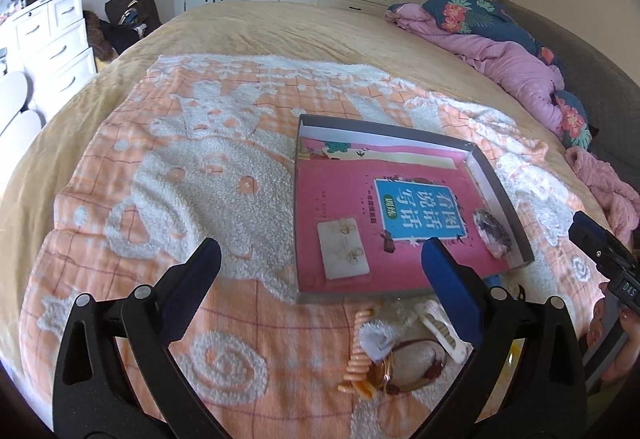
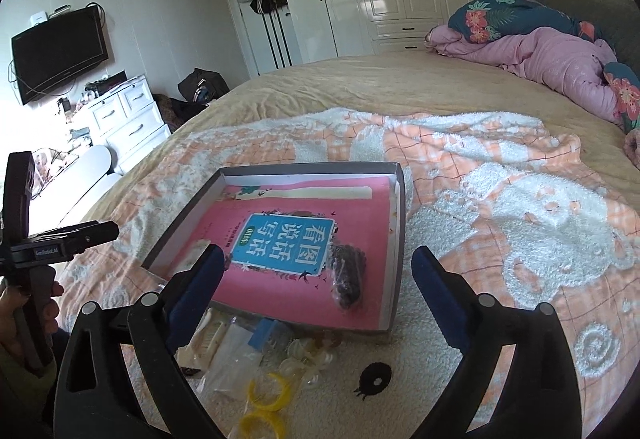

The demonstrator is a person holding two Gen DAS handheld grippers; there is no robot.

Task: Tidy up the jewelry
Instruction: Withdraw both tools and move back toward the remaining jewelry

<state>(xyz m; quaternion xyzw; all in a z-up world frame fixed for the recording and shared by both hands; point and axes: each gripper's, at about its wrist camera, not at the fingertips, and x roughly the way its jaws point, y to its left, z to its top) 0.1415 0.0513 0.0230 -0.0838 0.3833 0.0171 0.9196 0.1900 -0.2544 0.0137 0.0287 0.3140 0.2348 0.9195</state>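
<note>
Both grippers hang over the bed, fingers spread wide and empty: left gripper (image 1: 320, 253), right gripper (image 2: 320, 261). The tray (image 1: 404, 135) lies on an orange blanket (image 1: 168, 175), lined with a pink book (image 1: 340, 199). In it lie an earring card (image 1: 344, 249) and a bagged dark bracelet (image 2: 348, 275). More jewelry (image 1: 396, 353) sits heaped just before the tray

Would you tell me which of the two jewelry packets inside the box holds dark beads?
The clear bag of dark beads by the box's right wall; the white earring card carries gold pieces.
</note>
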